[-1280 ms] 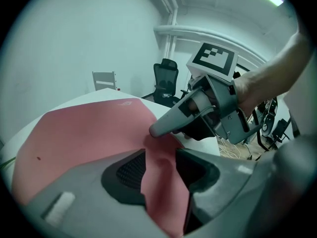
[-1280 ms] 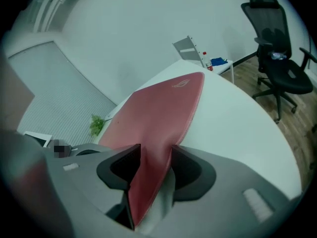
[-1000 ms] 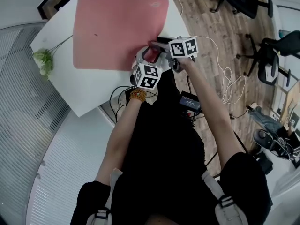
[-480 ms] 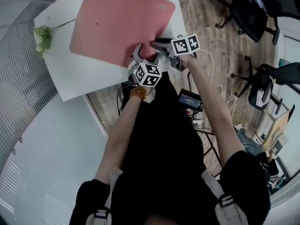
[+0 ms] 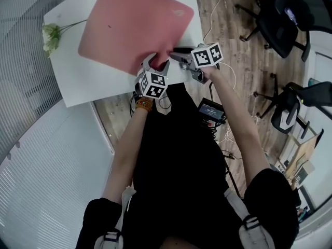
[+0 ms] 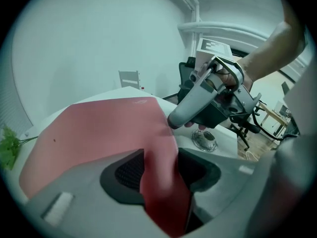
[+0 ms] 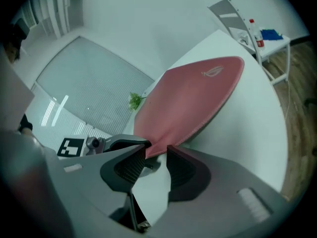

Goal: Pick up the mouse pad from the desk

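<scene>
Pink mouse pad fills the upper middle of the head view, lying mostly flat on the white desk, and the action is all at its near corner, low centre of the pad. The left gripper has that corner: in its own view the jaws are closed onto a bunched fold of the pink sheet, which runs up from between the ribbed pads and out across the desk toward the upper left of the frame. The right gripper comes in from the right side of the head view, just beside the left one. Its jaws stand a narrow way apart, bare desk showing through the gap, and the tip of the pad's corner sits right at the mouth between the two tips; by my read it is not pinched there yet. A green sprig lies on the desk at the upper left, well clear of the work. So the step in hand is the grasp itself: one side is secured and the second is lining up. The next move calls for the right jaws to close on that edge, then both grippers to rise together and evenly. I judge the soft sheet will sag and drag across the desk if only one corner goes up.
</scene>
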